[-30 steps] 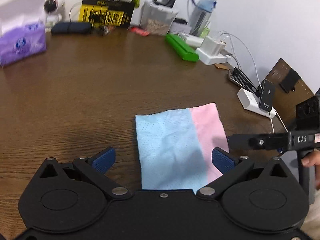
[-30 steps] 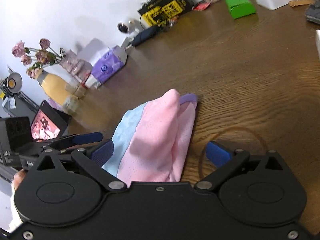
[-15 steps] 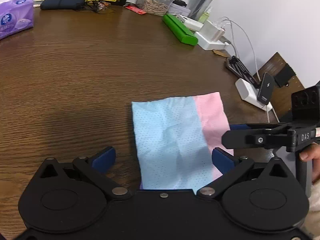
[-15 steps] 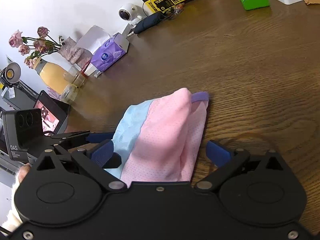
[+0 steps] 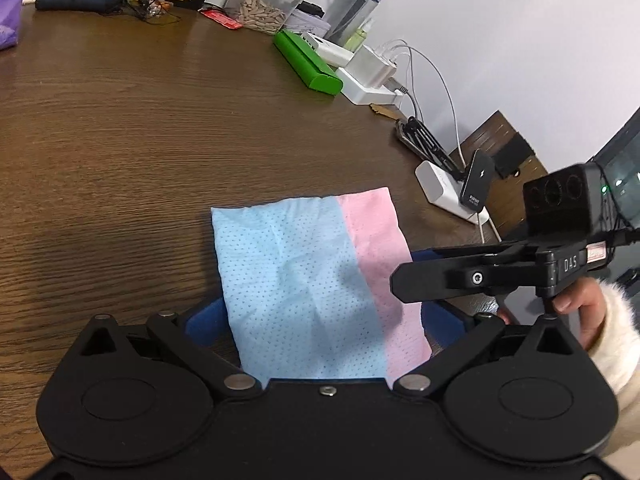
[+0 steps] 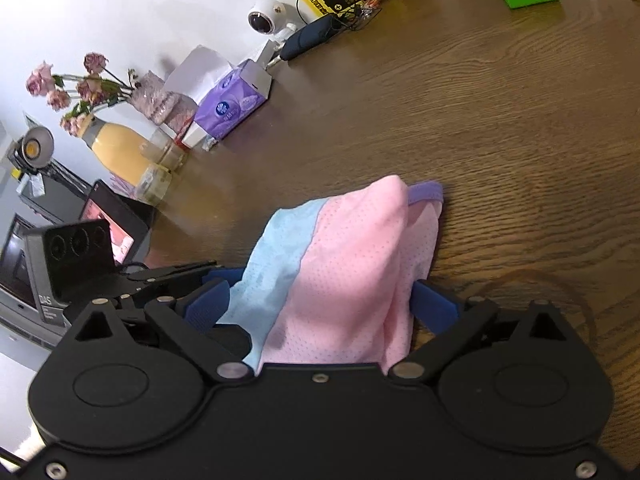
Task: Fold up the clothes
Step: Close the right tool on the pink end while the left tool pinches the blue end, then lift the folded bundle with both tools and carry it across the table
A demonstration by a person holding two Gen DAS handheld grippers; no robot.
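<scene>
A folded mesh garment (image 5: pixel 304 280), light blue with a pink strip along its right side, lies on the brown wooden table (image 5: pixel 160 140). My left gripper (image 5: pixel 324 316) is open, its blue pads standing either side of the garment's near end. In the right wrist view the garment (image 6: pixel 344 272) rises in a pink hump with a purple band (image 6: pixel 426 192) at its far end. My right gripper (image 6: pixel 322 304) is open around it. The right gripper (image 5: pixel 404 272) shows side-on at the pink edge, and the left gripper (image 6: pixel 180 276) shows at the blue edge.
A green case (image 5: pixel 308 64), a white power strip (image 5: pixel 368 84) and a charger block (image 5: pixel 452 188) line the table's far right. A tissue box (image 6: pixel 232 100), a flower vase (image 6: pixel 120 152) and a small camera (image 6: pixel 264 20) stand along the other side. A hand in a white sleeve (image 5: pixel 580 304) holds the right gripper.
Both grippers have moved in lower and closer, so the garment's near end now reaches deeper between their fingers. Finger spacing is unchanged. The pink side looks slightly more raised.
</scene>
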